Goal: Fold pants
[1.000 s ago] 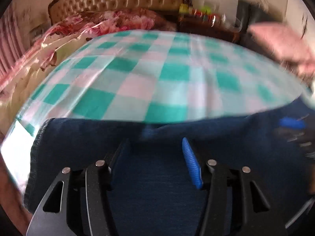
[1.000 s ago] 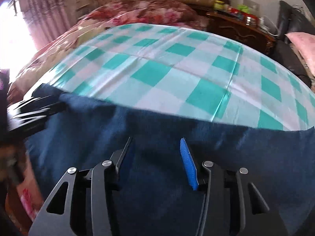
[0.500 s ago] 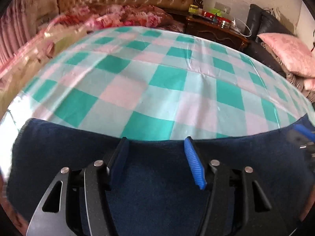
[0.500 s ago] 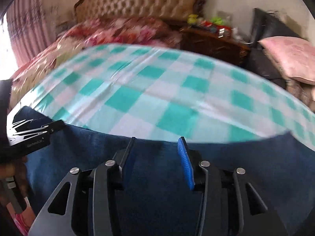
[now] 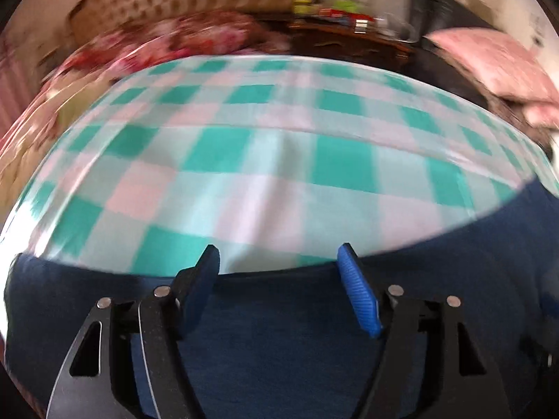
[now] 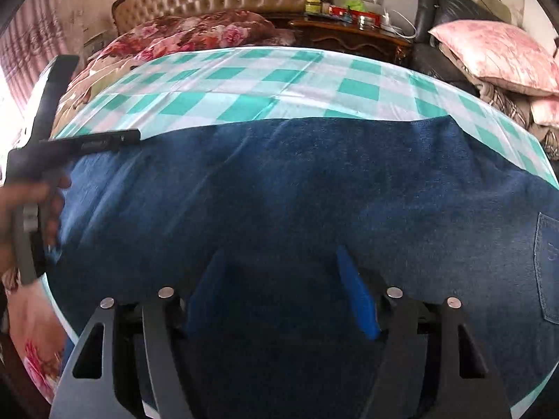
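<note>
Both the left gripper [image 5: 277, 272] and the right gripper [image 6: 276, 276] have just been opening and stand wide, empty. The released pants [image 6: 297, 188] lie flat across the bed [image 6: 244, 80]'s near edge, one fold apparently laid.

Dark blue denim pants [image 6: 297, 192] lie under the blue-padded right gripper [image 6: 279, 289]. Beyond it the bedsheet [image 6: 223, 87] is checked teal, white and pink.

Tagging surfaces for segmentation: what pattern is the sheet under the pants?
The sheet is a teal, white and pale pink check. Sharpest in the right wrist view.
</note>
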{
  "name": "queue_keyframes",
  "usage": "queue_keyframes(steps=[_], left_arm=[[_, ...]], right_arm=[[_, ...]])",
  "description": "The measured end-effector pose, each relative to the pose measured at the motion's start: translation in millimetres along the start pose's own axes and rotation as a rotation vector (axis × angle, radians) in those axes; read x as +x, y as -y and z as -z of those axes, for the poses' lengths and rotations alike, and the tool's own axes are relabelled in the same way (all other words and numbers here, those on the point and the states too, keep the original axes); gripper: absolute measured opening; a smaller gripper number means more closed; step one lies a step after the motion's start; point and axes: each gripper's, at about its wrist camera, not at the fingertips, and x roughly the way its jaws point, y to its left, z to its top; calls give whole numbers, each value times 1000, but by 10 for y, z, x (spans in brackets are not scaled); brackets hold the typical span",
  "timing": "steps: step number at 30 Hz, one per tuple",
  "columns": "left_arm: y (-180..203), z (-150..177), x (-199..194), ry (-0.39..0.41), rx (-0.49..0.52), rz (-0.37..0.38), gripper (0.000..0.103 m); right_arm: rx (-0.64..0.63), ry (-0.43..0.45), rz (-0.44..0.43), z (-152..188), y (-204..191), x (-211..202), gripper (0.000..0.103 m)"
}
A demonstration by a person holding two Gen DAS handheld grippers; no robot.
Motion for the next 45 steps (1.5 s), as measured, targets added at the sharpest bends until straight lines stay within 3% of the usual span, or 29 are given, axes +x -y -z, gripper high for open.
queue_keyframes(steps=[1,4,6,8,10,11,14,21,24,27,31,39,45], left_arm=[[-60,-3,-92,12,-32,-45,66],[-149,231,-590,137,-122,42,66],[4,531,-785,134,-79,129,66],[163,847,-945,152,-41,112,66],[264,1124,-1001,132,-39,143,66],[329,1298,-987,96,-25,142,66],[475,1625,-1109,138,50,80,67],[478,1785,-1189,157,28,52,68],[498,1762,-1204,137,19,43,70],[499,1751,-1217,132,16,41,70],[491,1724,-1203,113,9,34,71],[525,1681,-1178,90,9,29,73],[508,1642,-1181,68,6,48,73]], right_arm=[[-2,2,-10,-4,-15,-19,67],[14,48,-7,-94,47,-116,73],[37,79,12,-290,158,-90,73],[57,72,46,-506,249,27,73],[37,18,70,-666,276,196,71],[23,-6,86,-766,282,300,68],[-16,-60,147,-914,279,545,67],[-4,-54,212,-1025,315,712,73],[-1,-2,199,-903,207,381,74],[0,49,138,-625,26,-21,88],[-40,19,81,-107,-301,-359,88],[-62,-62,50,389,-448,-294,88],[-51,-29,31,471,-405,-221,89]])
